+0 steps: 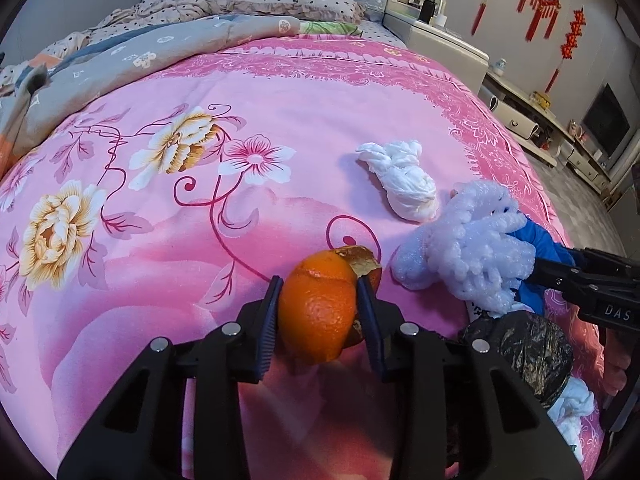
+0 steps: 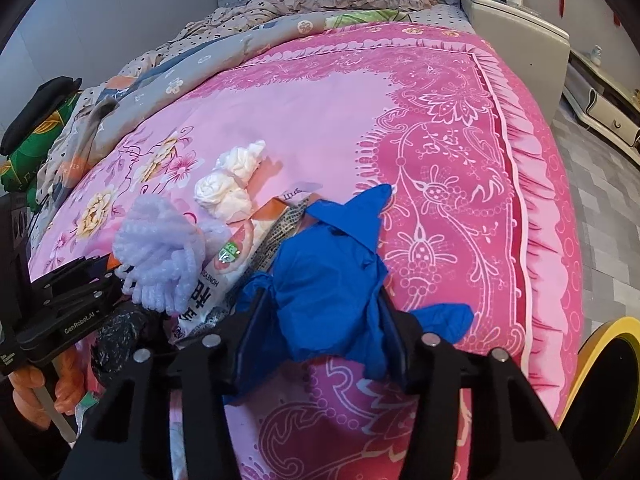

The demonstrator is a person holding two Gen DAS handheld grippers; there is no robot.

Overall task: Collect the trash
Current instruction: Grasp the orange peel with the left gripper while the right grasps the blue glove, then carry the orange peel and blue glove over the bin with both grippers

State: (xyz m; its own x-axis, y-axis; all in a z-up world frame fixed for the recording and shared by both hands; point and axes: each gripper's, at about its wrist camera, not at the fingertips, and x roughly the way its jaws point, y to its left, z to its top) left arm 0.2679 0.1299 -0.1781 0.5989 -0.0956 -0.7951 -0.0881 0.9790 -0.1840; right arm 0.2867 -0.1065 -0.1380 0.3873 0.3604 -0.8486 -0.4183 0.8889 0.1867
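Snack wrapper [image 2: 234,264] half hidden under foam net [image 2: 160,256]. Left tongs [image 1: 320,300] clamp orange peel [image 1: 320,304]; right tongs [image 2: 320,320] clamp blue glove [image 2: 332,280], 6 o'clock.

Under you lies a bedspread [image 1: 320,112] of soft printed cloth, matt and lightly creased. The orange peel [image 1: 320,304] looks pitted and slightly shiny, its torn edge dry. The foam net [image 1: 468,248] is pale, bubbly plastic foam. The white bag [image 1: 404,184] is thin crinkled plastic; the black bag [image 1: 524,352] is glossy and wrinkled. Your blue glove [image 2: 332,292] looks smooth, matt and rubbery. The snack wrapper [image 2: 236,264] is shiny printed film. Both grippers look like matt black plastic with bright metal pins.
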